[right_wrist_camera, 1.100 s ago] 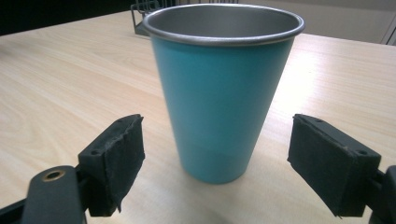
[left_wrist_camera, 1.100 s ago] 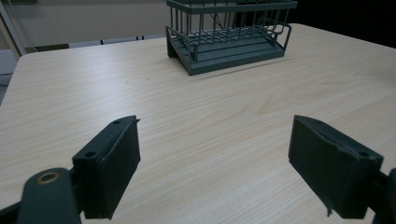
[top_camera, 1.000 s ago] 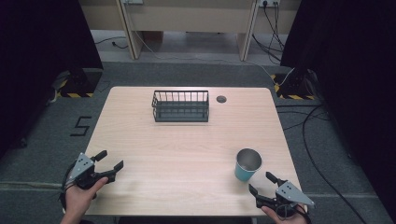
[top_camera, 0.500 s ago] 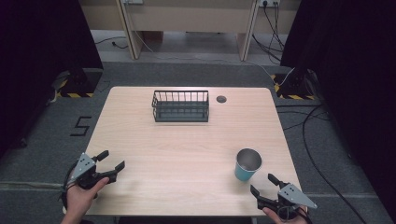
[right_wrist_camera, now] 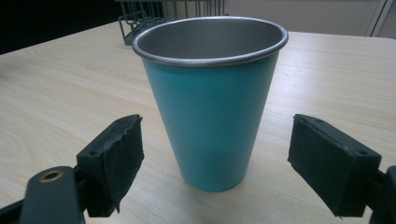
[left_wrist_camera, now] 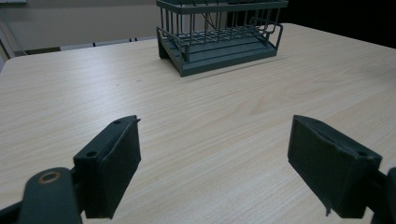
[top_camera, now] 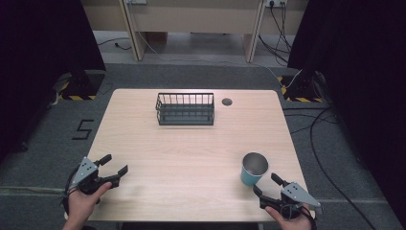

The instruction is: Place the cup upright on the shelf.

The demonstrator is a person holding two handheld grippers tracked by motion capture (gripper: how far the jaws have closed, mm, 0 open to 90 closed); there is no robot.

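Now: right gripper (top_camera: 267, 186) open just behind the cup (top_camera: 253, 168).
Left gripper (top_camera: 114, 165) open; basket (top_camera: 185, 109) apparently empty.

- Even, soft overhead light on the table (top_camera: 191, 153); faint shadows.
- Dark, underexposed upper corners in the high view.
- Gripper views: near jaws slightly soft, mild sheen on the wood.

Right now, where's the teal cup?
In the high view, the teal cup stands upright near the table's front right, just ahead of the open right hand-held gripper, well apart from the wire basket.
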